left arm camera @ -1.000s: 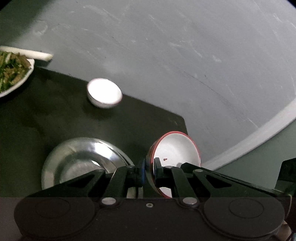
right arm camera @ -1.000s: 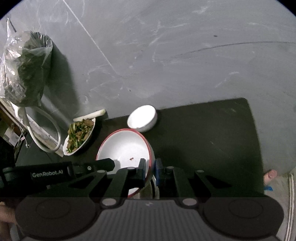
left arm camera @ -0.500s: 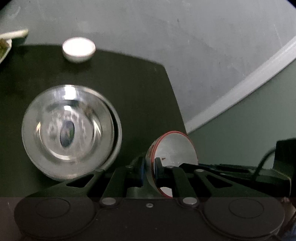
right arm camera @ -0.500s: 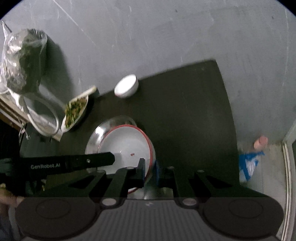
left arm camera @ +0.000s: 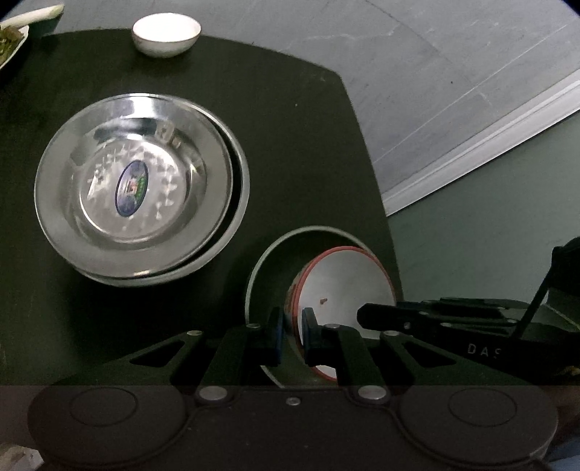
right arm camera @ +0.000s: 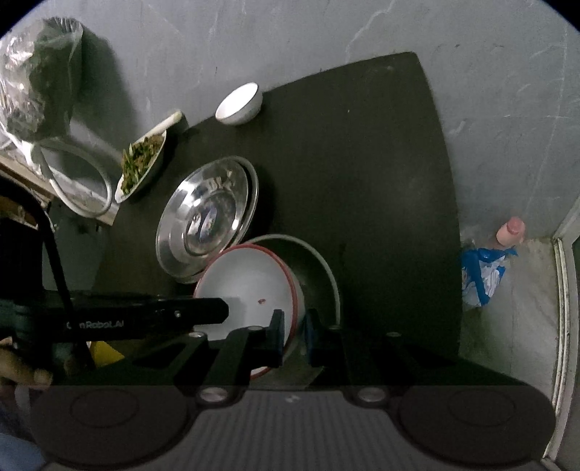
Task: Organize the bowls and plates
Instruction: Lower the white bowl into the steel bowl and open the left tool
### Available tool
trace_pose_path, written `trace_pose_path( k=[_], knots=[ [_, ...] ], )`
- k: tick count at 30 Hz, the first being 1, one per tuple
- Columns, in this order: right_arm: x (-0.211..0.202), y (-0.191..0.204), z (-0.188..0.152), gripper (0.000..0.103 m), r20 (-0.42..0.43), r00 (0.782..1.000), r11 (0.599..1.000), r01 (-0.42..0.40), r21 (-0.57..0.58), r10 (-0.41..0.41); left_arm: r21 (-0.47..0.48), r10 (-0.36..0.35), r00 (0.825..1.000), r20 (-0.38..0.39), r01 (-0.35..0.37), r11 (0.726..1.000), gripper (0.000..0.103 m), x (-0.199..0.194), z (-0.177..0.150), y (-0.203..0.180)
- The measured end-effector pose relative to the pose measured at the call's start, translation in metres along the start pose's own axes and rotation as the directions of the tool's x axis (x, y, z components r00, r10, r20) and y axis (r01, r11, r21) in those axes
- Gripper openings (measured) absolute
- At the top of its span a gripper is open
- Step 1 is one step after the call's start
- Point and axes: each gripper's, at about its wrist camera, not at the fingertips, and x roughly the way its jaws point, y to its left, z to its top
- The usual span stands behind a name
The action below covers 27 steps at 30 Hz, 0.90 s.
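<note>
Both grippers grip one white bowl with a red rim, also in the right wrist view. My left gripper is shut on its left rim. My right gripper is shut on its right rim. The bowl hangs tilted just over a dark green bowl, which also shows in the right wrist view, on the black table. Two stacked steel plates lie to the left, also in the right wrist view. A small white bowl stands at the far edge, also in the right wrist view.
A plate of green vegetables sits at the table's far left with a white stalk behind it. A steel ring and a plastic bag of greens lie beyond. A blue bag and bottle are on the floor.
Both grippers drew back toward the table's near right side with the red-rimmed bowl. The dark green bowl has come into view beneath it, and the steel plates now lie apart to the left.
</note>
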Motion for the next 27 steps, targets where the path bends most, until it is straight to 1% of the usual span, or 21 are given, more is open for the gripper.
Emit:
trace_pose_path(
  k=[8, 19, 24, 27],
  knots=[
    [0.009, -0.001, 0.002, 0.013, -0.041, 0.999, 1.000, 0.015, -0.010, -0.015, -0.013, 0.012, 1.000, -0.022, -0.012, 1.000, 0.010, 0.008, 0.001, 0.002],
    [0.013, 0.005, 0.006, 0.015, -0.052, 0.998, 0.999, 0.027, -0.044, -0.029, -0.022, 0.016, 0.999, -0.028, -0.017, 1.000, 0.010, 0.007, 0.003, 0.004],
    [0.015, 0.011, 0.007, 0.015, -0.061, 0.997, 0.996, 0.051, -0.075, -0.056, -0.018, 0.014, 1.000, -0.027, -0.015, 1.000, 0.010, 0.007, 0.004, 0.002],
    [0.015, 0.014, 0.008, 0.018, -0.064, 0.996, 0.994, 0.058, -0.090, -0.063, -0.025, 0.009, 1.000, -0.024, -0.010, 1.000, 0.010, 0.006, 0.004, 0.003]
  ],
)
